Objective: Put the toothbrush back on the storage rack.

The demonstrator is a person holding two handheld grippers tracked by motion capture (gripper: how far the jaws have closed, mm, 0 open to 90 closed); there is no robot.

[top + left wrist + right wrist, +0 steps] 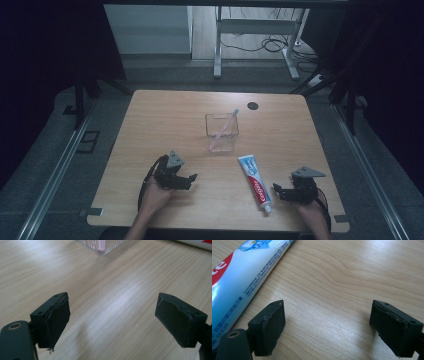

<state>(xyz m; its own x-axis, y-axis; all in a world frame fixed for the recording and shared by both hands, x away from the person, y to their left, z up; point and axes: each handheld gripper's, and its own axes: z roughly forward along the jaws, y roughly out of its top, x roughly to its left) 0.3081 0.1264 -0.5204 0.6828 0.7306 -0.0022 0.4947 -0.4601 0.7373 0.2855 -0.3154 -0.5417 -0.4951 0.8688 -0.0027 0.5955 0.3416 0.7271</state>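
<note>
While both pairs of jaws stand spread and empty, your right gripper (pixel 278 189) rests just beside the toothpaste tube (pixel 255 182), which lies flat on the worktop (pixel 150 125). Your left gripper (pixel 191 180) waits near the clear cup (pixel 221 133), where a pink toothbrush (pixel 226 128) leans already. I judge the tube is what's left. Its red logo is cropped; small Chinese print and "200" show.

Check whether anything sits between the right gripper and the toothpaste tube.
Nothing visible does. The right gripper is open beside the tube, with bare table between them. In the right gripper view the tube lies just past one of the fingers, not touching it.
</note>
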